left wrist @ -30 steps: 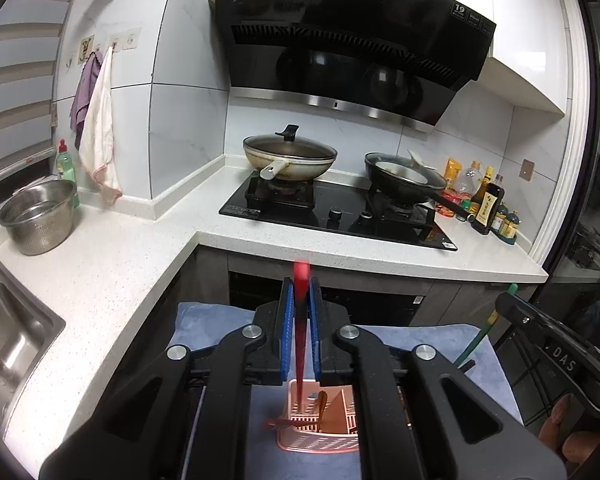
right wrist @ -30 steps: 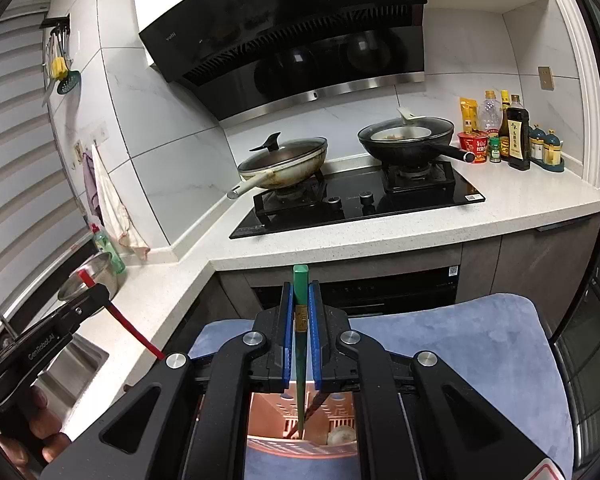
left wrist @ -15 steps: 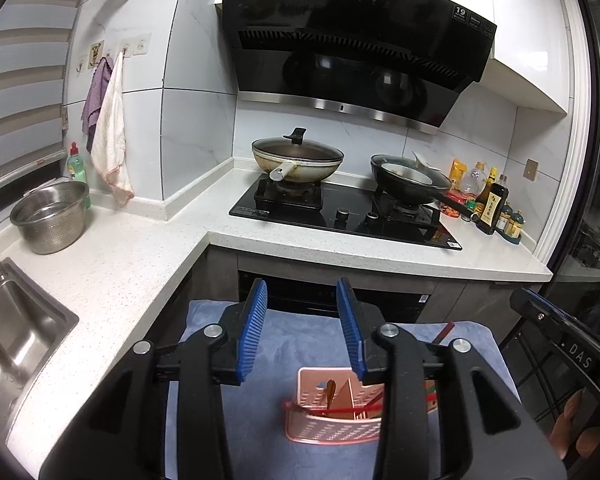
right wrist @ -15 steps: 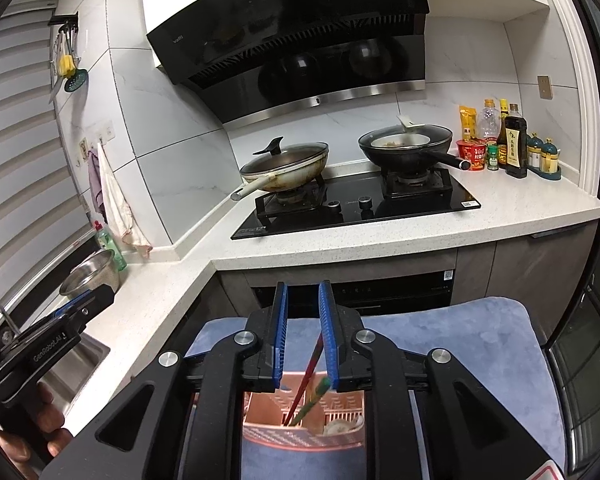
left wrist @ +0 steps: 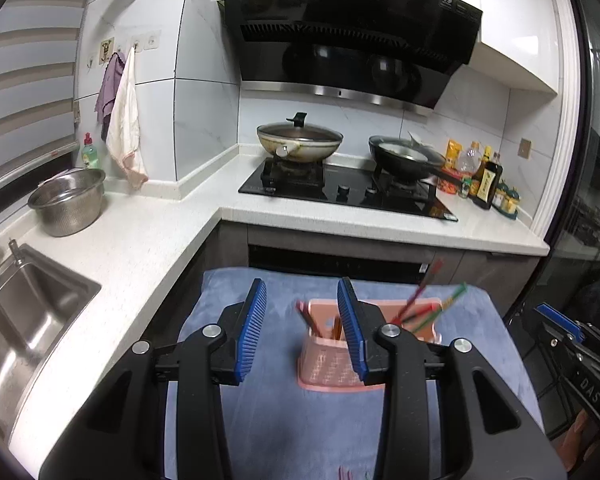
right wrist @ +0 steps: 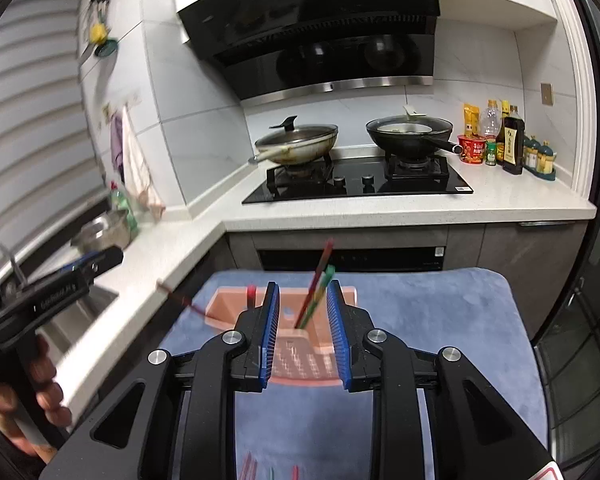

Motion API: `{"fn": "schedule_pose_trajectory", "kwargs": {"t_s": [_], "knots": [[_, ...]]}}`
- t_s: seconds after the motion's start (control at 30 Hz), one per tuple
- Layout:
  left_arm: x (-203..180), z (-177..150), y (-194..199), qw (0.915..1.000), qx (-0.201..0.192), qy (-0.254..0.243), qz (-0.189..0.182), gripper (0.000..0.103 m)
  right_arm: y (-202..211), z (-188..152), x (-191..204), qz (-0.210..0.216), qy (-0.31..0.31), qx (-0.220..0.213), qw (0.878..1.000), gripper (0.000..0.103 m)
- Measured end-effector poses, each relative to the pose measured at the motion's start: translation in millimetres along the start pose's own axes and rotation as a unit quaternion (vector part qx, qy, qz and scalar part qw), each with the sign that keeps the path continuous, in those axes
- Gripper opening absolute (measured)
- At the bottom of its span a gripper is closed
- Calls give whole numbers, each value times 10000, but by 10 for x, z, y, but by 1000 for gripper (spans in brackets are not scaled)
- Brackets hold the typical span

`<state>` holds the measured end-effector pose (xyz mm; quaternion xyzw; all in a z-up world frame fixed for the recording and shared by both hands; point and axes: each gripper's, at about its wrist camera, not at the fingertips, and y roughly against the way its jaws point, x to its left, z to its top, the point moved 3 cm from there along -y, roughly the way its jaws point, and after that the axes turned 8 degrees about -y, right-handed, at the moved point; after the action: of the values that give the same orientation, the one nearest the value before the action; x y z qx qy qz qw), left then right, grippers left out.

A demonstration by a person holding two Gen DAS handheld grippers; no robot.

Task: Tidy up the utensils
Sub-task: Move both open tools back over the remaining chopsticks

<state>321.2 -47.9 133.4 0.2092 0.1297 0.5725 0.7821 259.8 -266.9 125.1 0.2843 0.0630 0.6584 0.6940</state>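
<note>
A pink utensil basket stands on a blue cloth; it also shows in the right wrist view. Red and green chopsticks lean in its right compartment, and show in the right wrist view too. Another red stick and a brown utensil stand in the left compartment. My left gripper is open and empty above the cloth, just left of the basket. My right gripper is open and empty over the basket. Loose utensil tips lie at the cloth's near edge.
White counter wraps left and behind. A sink and steel bowl are at left. The hob carries a lidded wok and a black pan. Sauce bottles stand at the right.
Both grippers let go of their chopsticks, which now stand in the basket. Both grippers opened wider and drew back; the left moved left of the basket.
</note>
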Motion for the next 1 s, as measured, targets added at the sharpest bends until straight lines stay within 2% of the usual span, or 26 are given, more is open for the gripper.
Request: {"fn": "schedule_pose_trajectory", "kwargs": {"t_s": [0.17, 0.27, 0.53, 0.7, 0.83, 1.0], "knots": [[-73, -367, 239, 9998, 176, -81, -66, 36, 245, -395, 36, 42, 111, 240, 9996, 25], [-117, -683, 382, 9994, 309, -109, -148, 46, 383, -704, 17, -18, 119, 412, 9991, 26], [-292, -1624, 600, 9943, 971, -258, -343, 46, 600, -1866, -220, -431, 89, 1354, 9898, 27], [-332, -2094, 686, 9894, 1362, -267, -424, 46, 783, -2476, -262, -661, 274, 1753, 9819, 27], [-377, -2438, 755, 9844, 1672, -285, -471, 46, 877, -2769, -254, -750, 422, 1927, 9775, 27], [-430, -2769, 821, 9775, 2025, -164, -559, 46, 919, -2993, -272, -709, 275, 2131, 9741, 27]]}}
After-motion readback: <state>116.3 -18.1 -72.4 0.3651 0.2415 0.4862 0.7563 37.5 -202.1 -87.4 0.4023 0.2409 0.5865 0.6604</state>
